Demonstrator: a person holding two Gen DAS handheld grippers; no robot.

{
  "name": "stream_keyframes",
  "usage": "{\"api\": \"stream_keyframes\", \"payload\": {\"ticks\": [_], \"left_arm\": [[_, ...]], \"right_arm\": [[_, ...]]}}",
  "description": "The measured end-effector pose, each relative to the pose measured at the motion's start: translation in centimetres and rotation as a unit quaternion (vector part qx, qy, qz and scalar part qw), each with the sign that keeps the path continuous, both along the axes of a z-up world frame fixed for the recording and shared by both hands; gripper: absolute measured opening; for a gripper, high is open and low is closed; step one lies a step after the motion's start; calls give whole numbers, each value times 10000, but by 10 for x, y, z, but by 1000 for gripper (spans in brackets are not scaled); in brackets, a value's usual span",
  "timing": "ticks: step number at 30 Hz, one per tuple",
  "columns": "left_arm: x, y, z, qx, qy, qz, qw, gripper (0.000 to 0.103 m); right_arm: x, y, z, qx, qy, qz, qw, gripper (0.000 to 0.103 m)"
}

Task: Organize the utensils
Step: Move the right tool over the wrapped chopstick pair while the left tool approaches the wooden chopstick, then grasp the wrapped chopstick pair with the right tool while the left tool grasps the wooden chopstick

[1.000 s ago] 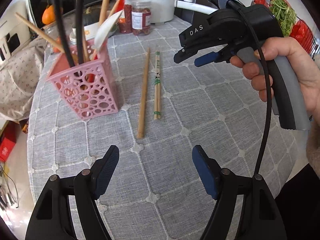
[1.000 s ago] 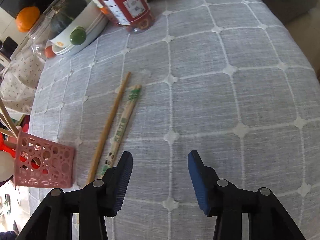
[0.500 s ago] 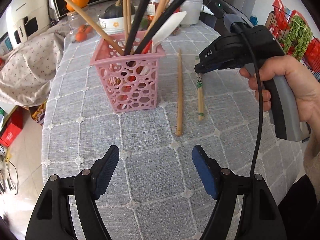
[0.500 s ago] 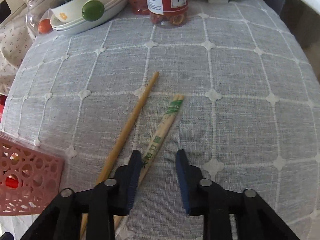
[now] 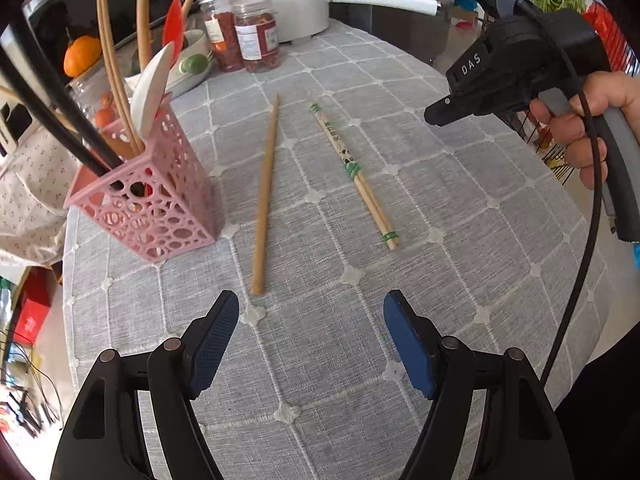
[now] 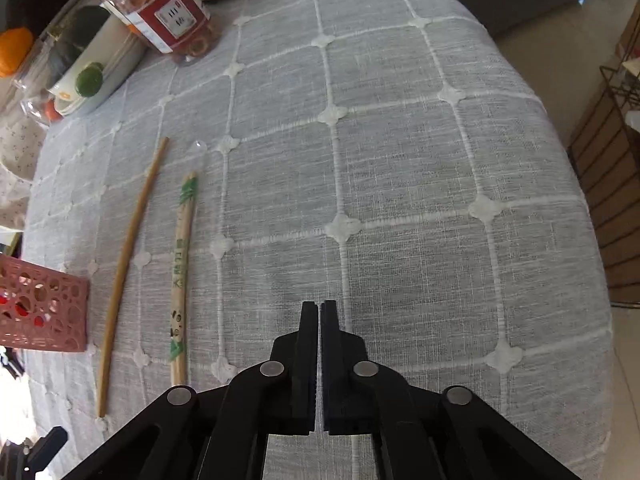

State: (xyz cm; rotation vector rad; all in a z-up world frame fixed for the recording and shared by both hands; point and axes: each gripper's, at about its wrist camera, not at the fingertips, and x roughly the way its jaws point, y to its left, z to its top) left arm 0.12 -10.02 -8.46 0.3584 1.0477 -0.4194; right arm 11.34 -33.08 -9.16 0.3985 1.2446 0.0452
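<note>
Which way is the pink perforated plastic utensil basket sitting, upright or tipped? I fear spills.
Upright: the pink perforated plastic utensil basket stands on its base on the grey checked tablecloth, utensils sticking up from it.

The left gripper (image 5: 310,338), with black arms and blue pads, hung with its jaws wide apart and nothing between them, above a grey checked tablecloth (image 5: 460,208). Ahead lay a single plain wooden chopstick (image 5: 266,194) and, apart to its right, a pair of bamboo chopsticks with green bands (image 5: 354,174). A pink perforated plastic utensil holder (image 5: 152,204) stood left, full of utensils. A hand (image 5: 588,120) held the right gripper (image 5: 434,116) at upper right, its jaws together.
</note>
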Motion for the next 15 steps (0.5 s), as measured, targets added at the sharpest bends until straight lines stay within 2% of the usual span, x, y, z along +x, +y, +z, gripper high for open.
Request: {"api": "stream_keyframes", "payload": {"ticks": [1, 2, 3, 5, 11, 13, 15], "left_arm": [[0, 0, -1, 46, -9, 8, 10000, 77], [1, 1, -2, 80, 0, 61, 9999, 77], [4, 5, -4, 81, 26, 136, 9999, 77], [7, 14, -5, 37, 90, 296, 9995, 77], [10, 37, -10, -41, 175, 550, 9983, 77], [10, 41, -10, -63, 194, 599, 9980, 77], [10, 43, -8, -103, 183, 607, 9979, 77]], "right_arm": [[0, 0, 3, 68, -26, 41, 10000, 10], [0, 1, 5, 138, -45, 104, 9998, 16], [2, 6, 7, 207, -85, 162, 9996, 33], [9, 24, 9, 201, -159, 331, 9991, 50], [32, 77, -2, -184, -237, 759, 9967, 50], [41, 87, -10, -340, -220, 770, 9962, 48], [48, 96, -19, -585, -154, 799, 9950, 42]]}}
